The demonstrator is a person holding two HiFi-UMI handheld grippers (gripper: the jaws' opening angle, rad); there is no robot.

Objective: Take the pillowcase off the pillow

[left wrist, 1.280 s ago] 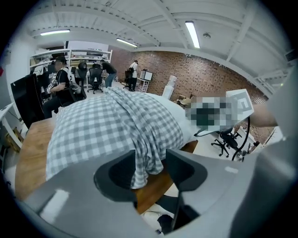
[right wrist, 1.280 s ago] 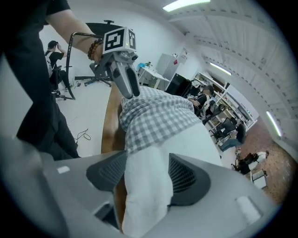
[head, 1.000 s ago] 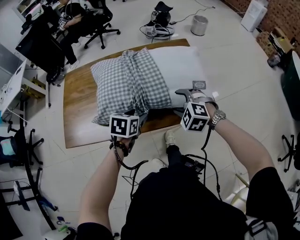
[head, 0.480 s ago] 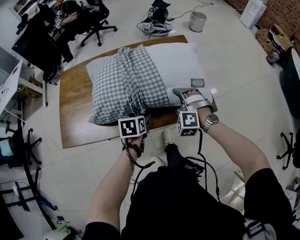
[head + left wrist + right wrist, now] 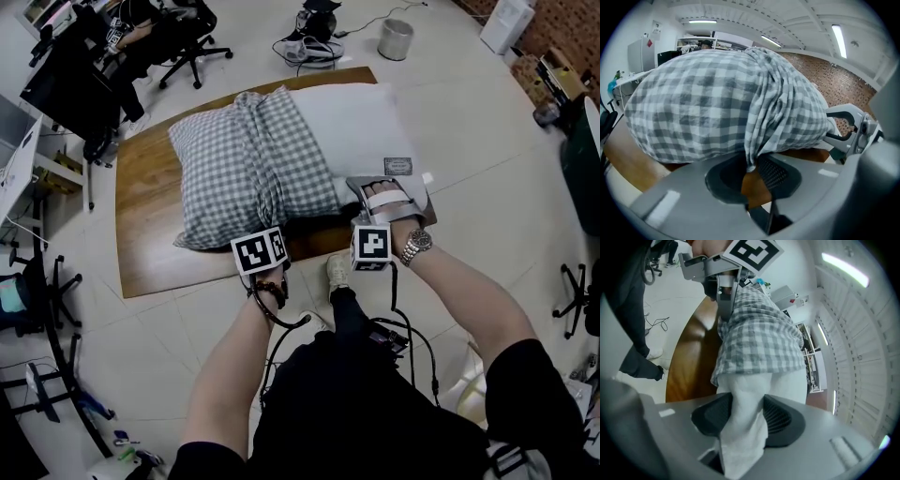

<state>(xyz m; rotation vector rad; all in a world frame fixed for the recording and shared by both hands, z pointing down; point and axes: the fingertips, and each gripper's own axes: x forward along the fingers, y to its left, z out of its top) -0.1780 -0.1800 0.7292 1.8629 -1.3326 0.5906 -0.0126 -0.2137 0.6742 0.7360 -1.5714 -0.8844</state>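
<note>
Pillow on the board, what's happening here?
A person is working with two handheld grippers. The left gripper has just closed on a fold of the checked pillowcase; the right gripper has just closed on a corner of the bare white pillow. The pillowcase covers about half the pillow, which lies on a wooden board.

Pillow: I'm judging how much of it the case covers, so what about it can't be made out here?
Head view: underside of the pillow, pressed to the wooden board.
Head view: print on its label, too small to read.
Left gripper view: most of its bare white end, behind the bunched pillowcase.
Right gripper view: its far end, inside the pillowcase.
</note>
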